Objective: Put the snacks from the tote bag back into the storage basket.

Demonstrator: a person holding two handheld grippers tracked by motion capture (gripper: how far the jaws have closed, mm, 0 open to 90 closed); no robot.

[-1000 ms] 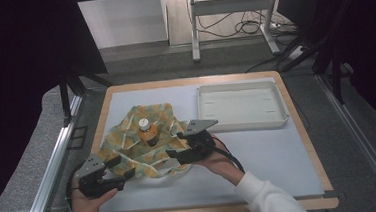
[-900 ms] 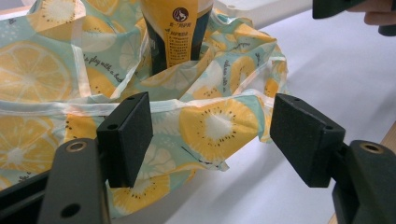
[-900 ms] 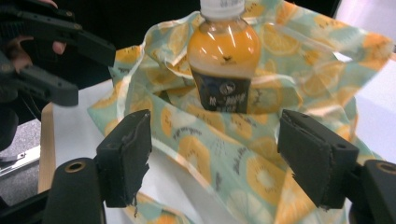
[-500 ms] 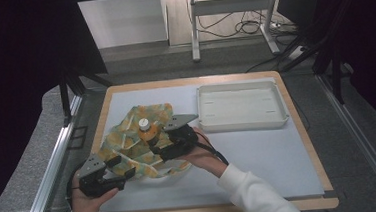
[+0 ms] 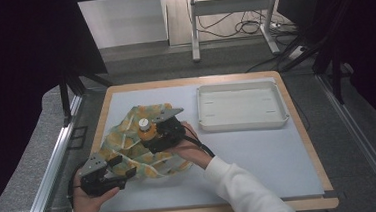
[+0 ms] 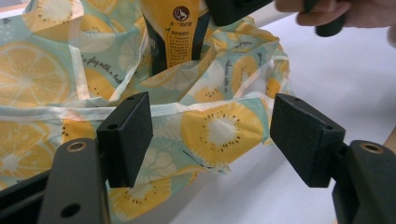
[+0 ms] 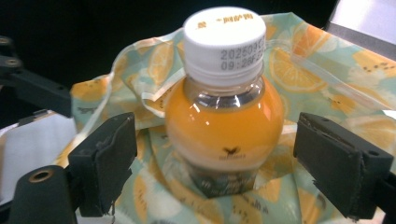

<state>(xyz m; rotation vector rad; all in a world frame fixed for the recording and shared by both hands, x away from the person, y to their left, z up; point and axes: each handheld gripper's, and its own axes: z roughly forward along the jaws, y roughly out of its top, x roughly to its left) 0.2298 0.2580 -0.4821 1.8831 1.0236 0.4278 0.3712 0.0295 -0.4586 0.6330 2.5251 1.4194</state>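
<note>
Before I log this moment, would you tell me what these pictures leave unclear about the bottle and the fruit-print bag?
- Bottle base: right gripper view, sunk in the fruit-print bag.
- Bottle top: left gripper view, cut by the upper edge.
- Label text: small and blurred in both gripper views.
- Bottle body: high view, mostly behind the right gripper.

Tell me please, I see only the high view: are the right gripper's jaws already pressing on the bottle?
Observer: No. In the right gripper view the bottle stands between the right gripper pads with a gap on each side; its jaws have just been opening.
Operator: Is the bottle inside the bag?
Observer: Its lower part sits down in the fruit-print bag; neck and white cap stick out.
Operator: And the left gripper?
Observer: The left gripper is open, the bag's hem lying between its pads.
</note>
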